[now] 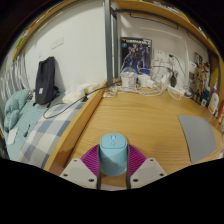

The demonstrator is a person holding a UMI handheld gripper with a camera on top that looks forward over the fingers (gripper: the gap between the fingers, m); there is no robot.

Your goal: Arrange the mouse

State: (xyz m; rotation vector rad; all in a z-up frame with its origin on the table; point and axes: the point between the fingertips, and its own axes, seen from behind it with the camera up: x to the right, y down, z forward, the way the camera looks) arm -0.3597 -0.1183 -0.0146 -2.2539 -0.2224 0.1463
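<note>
Gripper point(113, 172) fingers are seen low in the view, spread just enough to take a light blue mouse point(113, 153) between them. Both magenta pads point(93, 159) seem to be pressed against the mouse's sides, so it looks pinched rather than just sitting there, though the contact on the right side is partly hidden by the mouse body. Whether the mouse is lifted or resting on the wood can't be told.

Under and ahead of it a wooden desk point(130, 120) is spread out, and most of that surface is left bare, so plenty of room is offered straight ahead. A grey mouse pad point(200, 135) is laid well off to the right, near the desk's right edge and well apart from the mouse. Along the far edge by the wall, a clutter of cables and small items point(165, 85) is lined up, with a poster point(136, 55) pinned above it.

On the left, the desk's edge is bordered by a bed with a checked cover point(40, 135), and a dark bag point(45, 80) is hung behind it.
</note>
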